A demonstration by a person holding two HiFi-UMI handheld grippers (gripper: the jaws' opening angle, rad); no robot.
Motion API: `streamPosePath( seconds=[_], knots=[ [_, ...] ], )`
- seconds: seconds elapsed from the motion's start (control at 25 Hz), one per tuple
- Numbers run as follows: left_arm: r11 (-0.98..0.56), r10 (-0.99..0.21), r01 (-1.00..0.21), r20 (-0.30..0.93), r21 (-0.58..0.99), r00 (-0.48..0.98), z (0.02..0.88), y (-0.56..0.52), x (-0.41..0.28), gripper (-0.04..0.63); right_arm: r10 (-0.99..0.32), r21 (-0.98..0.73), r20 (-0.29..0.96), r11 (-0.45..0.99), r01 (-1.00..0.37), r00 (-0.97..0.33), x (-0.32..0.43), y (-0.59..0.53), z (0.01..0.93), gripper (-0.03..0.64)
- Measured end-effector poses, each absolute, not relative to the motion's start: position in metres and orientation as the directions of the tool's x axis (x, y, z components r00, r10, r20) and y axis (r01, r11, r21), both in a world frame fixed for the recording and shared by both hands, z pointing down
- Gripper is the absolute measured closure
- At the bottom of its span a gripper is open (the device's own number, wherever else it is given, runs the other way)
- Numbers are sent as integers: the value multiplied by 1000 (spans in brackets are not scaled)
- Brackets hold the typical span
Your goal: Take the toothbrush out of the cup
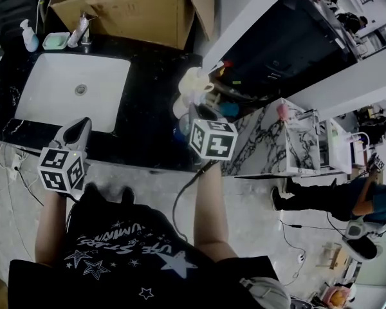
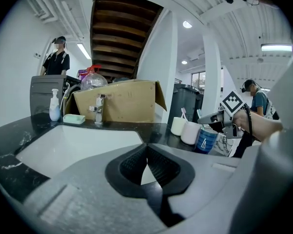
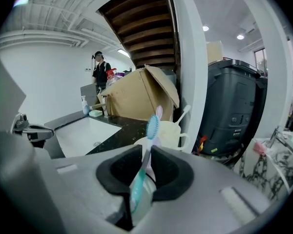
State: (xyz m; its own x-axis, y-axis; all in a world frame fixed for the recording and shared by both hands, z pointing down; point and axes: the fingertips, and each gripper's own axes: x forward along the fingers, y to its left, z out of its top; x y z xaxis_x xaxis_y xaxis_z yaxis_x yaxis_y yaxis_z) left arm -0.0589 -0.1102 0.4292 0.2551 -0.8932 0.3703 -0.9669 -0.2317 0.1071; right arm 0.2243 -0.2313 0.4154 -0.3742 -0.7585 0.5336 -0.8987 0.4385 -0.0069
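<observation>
Right gripper (image 3: 147, 152) is clamped on the teal toothbrush (image 3: 150, 126), which stands in the blue cup (image 2: 205, 141) near the black countertop's (image 1: 148, 124) right end. Left gripper (image 2: 146, 152) is closed and empty. Risk: the cup is unheld, so a slanted pull may tip it against the adjacent cream mug (image 3: 175, 133). White sink (image 1: 71, 85) left, cardboard box (image 1: 128, 11) at back edge.

The head view looks steeply down on the counter (image 1: 156, 111) from the near side. Both gripper views look low across it, sharing the sink (image 2: 73, 147) and far cardboard box (image 3: 136, 99).
</observation>
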Motion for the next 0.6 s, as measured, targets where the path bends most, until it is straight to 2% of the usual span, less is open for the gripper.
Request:
streamPosePath(
  seconds=[0.16,0.6],
  knots=[
    [-246,-887,-962,374,116,272,432,-111,-64,586,-772,-13,518,425,-905,-370,223,-227,410,583],
    [-362,-855,-924,351,123,381,422,-141,-75,586,-844,-3,427,358,-934,-325,215,-222,365,588]
  ],
)
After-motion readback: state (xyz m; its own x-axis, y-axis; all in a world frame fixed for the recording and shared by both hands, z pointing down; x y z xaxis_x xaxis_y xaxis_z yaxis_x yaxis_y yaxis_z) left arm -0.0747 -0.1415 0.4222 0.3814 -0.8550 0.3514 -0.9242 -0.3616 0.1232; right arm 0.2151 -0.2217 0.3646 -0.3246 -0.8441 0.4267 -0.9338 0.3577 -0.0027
